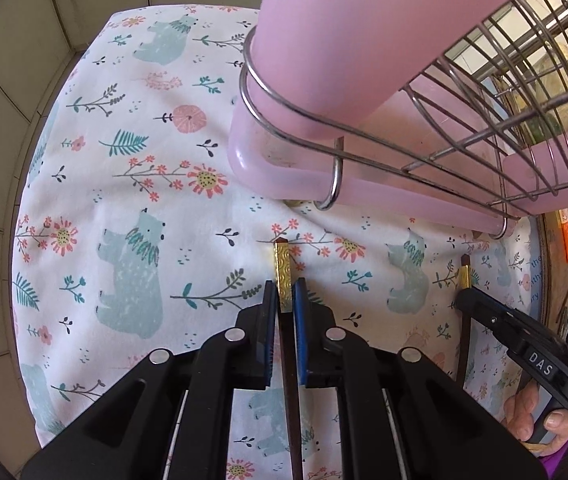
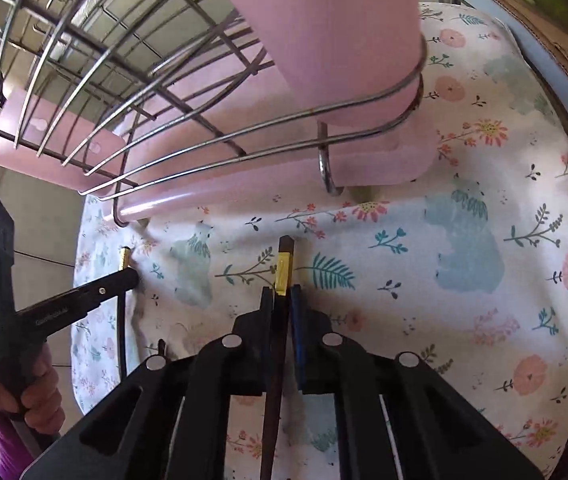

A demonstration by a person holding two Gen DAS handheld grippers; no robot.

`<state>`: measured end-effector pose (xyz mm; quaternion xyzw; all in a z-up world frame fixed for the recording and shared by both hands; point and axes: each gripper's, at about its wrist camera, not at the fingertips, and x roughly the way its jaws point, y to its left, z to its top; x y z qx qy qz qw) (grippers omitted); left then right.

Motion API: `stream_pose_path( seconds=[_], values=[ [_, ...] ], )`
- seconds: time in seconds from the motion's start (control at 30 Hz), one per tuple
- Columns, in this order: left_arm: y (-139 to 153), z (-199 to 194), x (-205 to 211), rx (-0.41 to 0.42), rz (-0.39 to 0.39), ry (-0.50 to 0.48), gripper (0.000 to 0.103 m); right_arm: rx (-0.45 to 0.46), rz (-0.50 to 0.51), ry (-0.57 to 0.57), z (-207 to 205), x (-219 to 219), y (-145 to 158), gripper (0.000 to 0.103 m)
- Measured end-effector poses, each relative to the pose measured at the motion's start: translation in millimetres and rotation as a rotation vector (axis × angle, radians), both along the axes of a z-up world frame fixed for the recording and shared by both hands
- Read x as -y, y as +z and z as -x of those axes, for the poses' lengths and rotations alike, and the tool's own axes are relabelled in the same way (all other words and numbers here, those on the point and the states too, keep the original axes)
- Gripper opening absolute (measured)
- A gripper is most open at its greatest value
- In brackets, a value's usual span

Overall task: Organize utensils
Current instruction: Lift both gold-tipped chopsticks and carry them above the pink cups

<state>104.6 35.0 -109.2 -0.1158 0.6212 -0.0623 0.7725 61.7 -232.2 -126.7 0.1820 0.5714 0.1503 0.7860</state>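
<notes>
Two chopsticks, one per hand-held gripper: left hand-held gripper (image 1: 284,300) clamps chopstick (image 1: 282,270), right hand-held gripper (image 2: 282,294) clamps second chopstick (image 2: 284,266), both near desk's front edge before pink rack (image 1: 363,80). Light, stiff, slick; grip near gold band.

Both cameras sit just behind their own tongs and look steeply down along them, close to the floral cloth (image 1: 132,168) on the table. The left wrist view has the left tongs (image 1: 284,296) at bottom centre, facing the pink rack tray (image 1: 268,168) and wire rack (image 1: 503,92) at upper right; the right tongs (image 1: 463,300) enter at its right edge. The right wrist view, over the right tongs (image 2: 282,300), faces the same rack (image 2: 124,80) at upper left, with the left tongs (image 2: 132,276) at its left edge. Both share the rack's front edge and the cloth before it.
</notes>
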Motion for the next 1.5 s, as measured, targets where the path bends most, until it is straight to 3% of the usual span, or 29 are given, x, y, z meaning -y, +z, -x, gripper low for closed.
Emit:
stream_pose_path(
  seconds=[0.17, 0.33, 0.5, 0.67, 0.87, 1.23, 1.5],
  values=[
    [6, 7, 4, 0.038, 0.023, 0.004, 0.007, 0.079, -0.043, -0.02, 21, 20, 19, 0.007],
    [36, 28, -7, 0.125, 0.072, 0.007, 0.006, 0.172, -0.06, -0.031, 42, 30, 44, 0.007],
    [76, 54, -19, 0.261, 0.11, 0.013, 0.005, 0.294, -0.058, -0.058, 65, 34, 77, 0.006],
    [116, 75, -17, 0.423, 0.094, 0.014, 0.005, 0.429, -0.07, -0.083, 83, 41, 115, 0.006],
    [151, 93, -27, 0.539, 0.124, 0.045, 0.005, 0.55, -0.08, -0.112, 96, 49, 151, 0.006],
    [237, 91, -40, 0.764, 0.122, 0.083, 0.005, 0.771, -0.023, -0.146, 97, 65, 237, 0.006],
    [300, 74, -47, 0.903, 0.128, 0.138, 0.005, 0.95, 0.027, -0.254, 82, 83, 303, 0.006]
  ],
)
